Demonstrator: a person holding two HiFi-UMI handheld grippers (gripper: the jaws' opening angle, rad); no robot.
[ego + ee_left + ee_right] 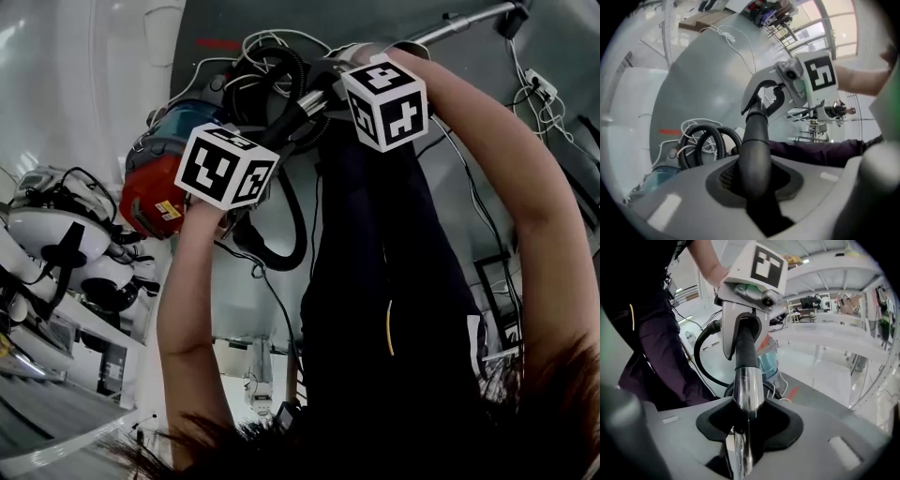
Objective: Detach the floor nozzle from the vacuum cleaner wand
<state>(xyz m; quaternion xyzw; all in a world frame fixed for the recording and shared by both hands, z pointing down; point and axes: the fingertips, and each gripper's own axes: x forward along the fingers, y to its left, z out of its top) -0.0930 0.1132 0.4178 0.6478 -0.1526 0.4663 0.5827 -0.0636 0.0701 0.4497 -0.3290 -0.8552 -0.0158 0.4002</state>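
— Grey smooth floor (703, 79) all round, then. What lies on it?

— A canister vacuum cleaner with a red and clear-blue body (155, 192). Its black ribbed hose (701, 140) loops beside a tangle of white cables (693, 127). A short red strip (217, 42) is marked on the floor nearby.

— And the left gripper (755, 192)?

— Its jaws are closed onto a black curved plastic tube (755, 150), the bent handle end of the hose. The tube fills the notch between them, and the pads press on its sides.

— The right gripper (746, 432)?

— Clamped on the shiny chrome wand (749, 385), which stands right between its jaws. Just beyond them the chrome runs into the black tube. The left gripper holds that tube a little farther along, so the two grippers sit close together on one line.

— Where does the wand go from there?

— Seen from the head view, it runs from the grippers to the upper right corner, above the floor. A dark part (514, 19) sits at its far end. It is too small for me to tell whether it is the nozzle.

— Who holds the grippers?

— A person in dark trousers (375, 309), bare forearms (187, 309) reaching down, one gripper in each hand.
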